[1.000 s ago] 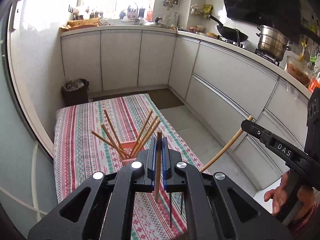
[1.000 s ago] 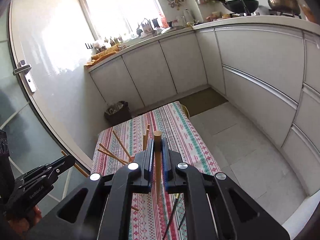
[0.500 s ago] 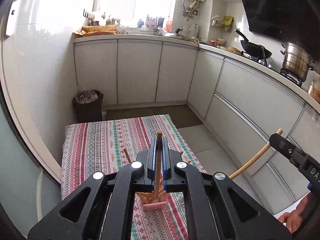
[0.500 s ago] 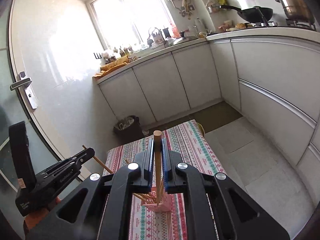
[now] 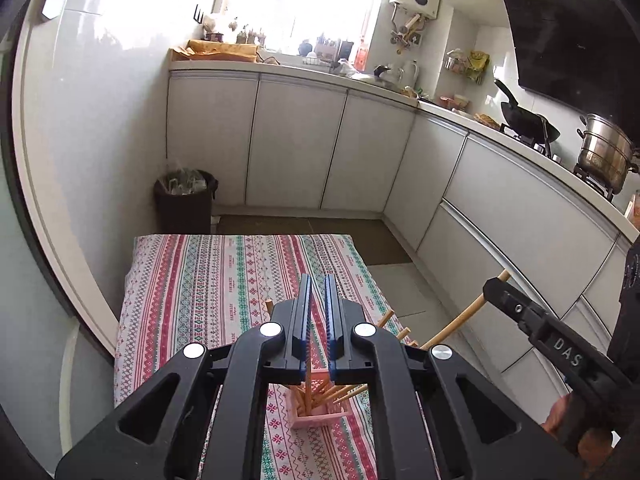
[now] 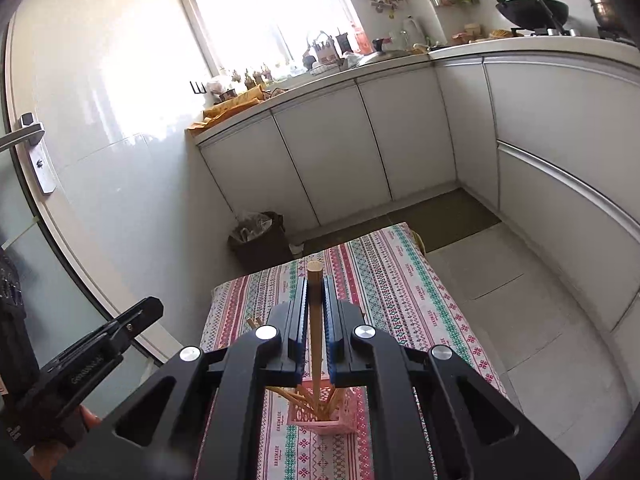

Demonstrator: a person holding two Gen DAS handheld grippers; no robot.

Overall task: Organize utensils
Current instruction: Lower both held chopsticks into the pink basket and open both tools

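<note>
The left gripper (image 5: 318,308) hangs above the striped table (image 5: 224,276) with its blue pads a narrow gap apart. A thin chopstick shows in that gap lower down, standing in the pink basket (image 5: 318,414) at 6 o'clock in this view. Whether the pads are touching it, I cannot tell; the upper part of the gap looks empty.

The basket is a small latticed plastic holder near the table's close end. It looks very light and likely to tip or slide if a stick is pushed sideways against its wall.

The bundle of chopsticks (image 6: 310,400) fans out of the basket, mostly leaning toward 3 o'clock in the left wrist view. I count roughly eight or nine, but they overlap and the gripper bodies hide some, so the number is not firm.

The right gripper (image 6: 315,308) is closed on one wooden chopstick (image 6: 314,280). The stick runs straight along the fingers, its blunt end poking past the tips at 12 o'clock and its thin end reaching down into the basket at 6 o'clock.

Judging by the look, these sticks are light, stiff and smooth. They would pivot easily in a two-pad pinch, so a hold on the thicker upper half keeps them steadier. They are thin enough to snap if levered against the basket.

Counted: two grippers, one basket, one chopstick clearly held.
</note>
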